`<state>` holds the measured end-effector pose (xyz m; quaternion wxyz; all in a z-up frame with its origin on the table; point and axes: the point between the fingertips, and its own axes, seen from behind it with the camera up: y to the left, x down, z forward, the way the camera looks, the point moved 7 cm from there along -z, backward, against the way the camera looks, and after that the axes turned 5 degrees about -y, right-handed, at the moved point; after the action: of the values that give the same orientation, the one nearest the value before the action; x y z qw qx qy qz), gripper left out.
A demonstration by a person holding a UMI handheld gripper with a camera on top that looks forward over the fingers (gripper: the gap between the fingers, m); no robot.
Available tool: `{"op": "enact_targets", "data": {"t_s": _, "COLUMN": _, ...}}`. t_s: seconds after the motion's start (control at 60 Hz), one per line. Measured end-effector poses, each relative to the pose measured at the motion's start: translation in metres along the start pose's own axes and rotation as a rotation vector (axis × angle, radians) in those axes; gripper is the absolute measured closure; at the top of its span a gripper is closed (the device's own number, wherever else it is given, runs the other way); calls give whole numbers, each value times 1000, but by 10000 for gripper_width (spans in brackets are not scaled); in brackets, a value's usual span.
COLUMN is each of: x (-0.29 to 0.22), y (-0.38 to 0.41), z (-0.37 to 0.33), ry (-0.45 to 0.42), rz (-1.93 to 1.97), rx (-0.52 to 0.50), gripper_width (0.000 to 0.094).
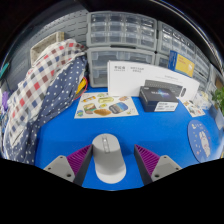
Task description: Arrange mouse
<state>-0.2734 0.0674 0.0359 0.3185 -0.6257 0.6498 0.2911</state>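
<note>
A grey computer mouse lies on the blue table top, between my two fingers. My gripper is open: the purple pads stand at either side of the mouse with blue table showing in the gap on both sides. The mouse points away from me, its scroll wheel at the far end.
A light mouse mat with pictured mice lies beyond the mouse. A white box and a dark box stand further right. A plaid cloth drapes at the left. Grey drawer cabinets line the back.
</note>
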Motion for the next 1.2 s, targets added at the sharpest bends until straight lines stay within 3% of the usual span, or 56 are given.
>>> {"op": "enact_targets", "data": {"t_s": 0.133, "x": -10, "y": -6, "z": 13, "ry": 9, "rz": 23, "rx": 25, "gripper_width": 114}}
{"op": "enact_targets", "data": {"t_s": 0.317, "x": -8, "y": -4, "z": 12, "ry": 37, "rz": 43, "rx": 15, "gripper_width": 238}}
{"op": "enact_targets", "data": {"t_s": 0.383, "x": -6, "y": -3, "z": 9, "ry": 44, "rz": 38, "rx": 5, "gripper_width": 302}}
{"op": "enact_targets", "data": {"t_s": 0.433, "x": -5, "y": -2, "z": 8, "ry": 49, "rz": 24, "rx": -5, "gripper_width": 420}}
{"op": "enact_targets", "data": {"t_s": 0.5, "x": -4, "y": -3, "z": 7, "ry": 55, "rz": 10, "rx": -16, "gripper_width": 435}}
{"op": "enact_targets", "data": {"t_s": 0.6, "x": -4, "y": -4, "z": 7, "ry": 55, "rz": -14, "rx": -38, "gripper_width": 533}}
{"op": "enact_targets", "data": {"t_s": 0.667, "x": -3, "y": -5, "z": 7, "ry": 62, "rz": -25, "rx": -52, "gripper_width": 544}}
{"op": "enact_targets", "data": {"t_s": 0.683, "x": -3, "y": -5, "z": 6, "ry": 65, "rz": -29, "rx": -55, "gripper_width": 501}}
{"op": "enact_targets", "data": {"t_s": 0.7, "x": -4, "y": -5, "z": 6, "ry": 61, "rz": -36, "rx": -63, "gripper_width": 590}}
{"op": "enact_targets", "data": {"t_s": 0.817, "x": -8, "y": -8, "z": 4, "ry": 94, "rz": -49, "rx": -124, "gripper_width": 593}}
{"op": "enact_targets", "data": {"t_s": 0.9, "x": -32, "y": -22, "z": -12, "ry": 56, "rz": -70, "rx": -150, "gripper_width": 589}}
{"op": "enact_targets", "data": {"t_s": 1.117, "x": -153, "y": -132, "z": -79, "ry": -206, "rz": -84, "rx": -136, "gripper_width": 591}}
{"op": "enact_targets", "data": {"t_s": 1.2, "x": -187, "y": -188, "z": -99, "ry": -265, "rz": -96, "rx": -107, "gripper_width": 590}}
